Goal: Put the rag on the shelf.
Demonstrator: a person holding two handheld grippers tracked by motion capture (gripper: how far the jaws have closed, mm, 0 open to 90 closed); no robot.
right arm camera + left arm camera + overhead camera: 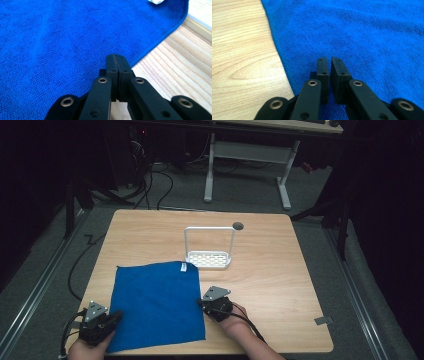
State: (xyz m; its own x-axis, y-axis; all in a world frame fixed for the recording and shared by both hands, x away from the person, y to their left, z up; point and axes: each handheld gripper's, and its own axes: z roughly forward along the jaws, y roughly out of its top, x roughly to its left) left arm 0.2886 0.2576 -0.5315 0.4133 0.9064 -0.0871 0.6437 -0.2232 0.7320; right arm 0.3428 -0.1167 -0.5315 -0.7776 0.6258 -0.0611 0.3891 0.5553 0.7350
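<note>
A blue cloth [157, 307] lies flat and unfolded on the near worktop [280, 285], left gripper [329, 60] slightly open, right gripper [117, 57] closed empty at its edges; nothing apparently begun.

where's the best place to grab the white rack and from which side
Probably the top bar of the white rack. Its tall thin handle stands upright over a low slotted tray, so the bar is the one narrow part jaws can close around. Coming from above suits it, jaws straddling the bar, front and back. The right gripper sits nearer than the left gripper, beside the blue cloth.
</note>
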